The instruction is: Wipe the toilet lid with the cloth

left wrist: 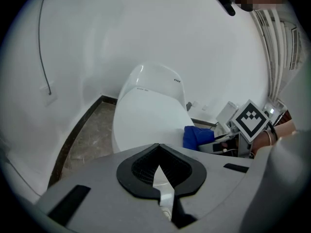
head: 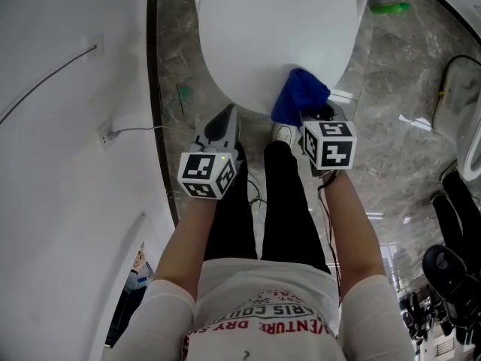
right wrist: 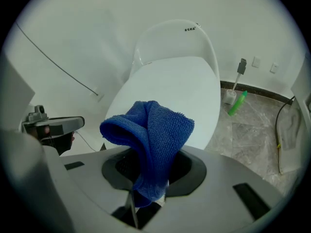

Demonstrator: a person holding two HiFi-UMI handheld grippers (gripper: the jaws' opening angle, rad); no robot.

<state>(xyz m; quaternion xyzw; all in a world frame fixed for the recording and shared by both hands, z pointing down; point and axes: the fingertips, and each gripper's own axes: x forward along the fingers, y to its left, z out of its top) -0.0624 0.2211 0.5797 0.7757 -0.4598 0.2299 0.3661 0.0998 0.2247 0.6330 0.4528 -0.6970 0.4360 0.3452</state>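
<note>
My right gripper (head: 304, 117) pinches the bunched blue cloth (head: 299, 96) in its fingers, at the five o'clock edge of the toilet lid (head: 278, 28). My left gripper (head: 223, 122) hangs at seven o'clock, fingers together, empty. Wiping looks about to start; next I should press the cloth flat and sweep

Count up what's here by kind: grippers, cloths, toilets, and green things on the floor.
Grippers: 2, the left gripper and the right gripper
Cloths: 1, a blue cloth clamped in the right gripper
Toilets: 1, a white toilet with its lid down
Green things on the floor: 1, a green object
Total: 5
</note>
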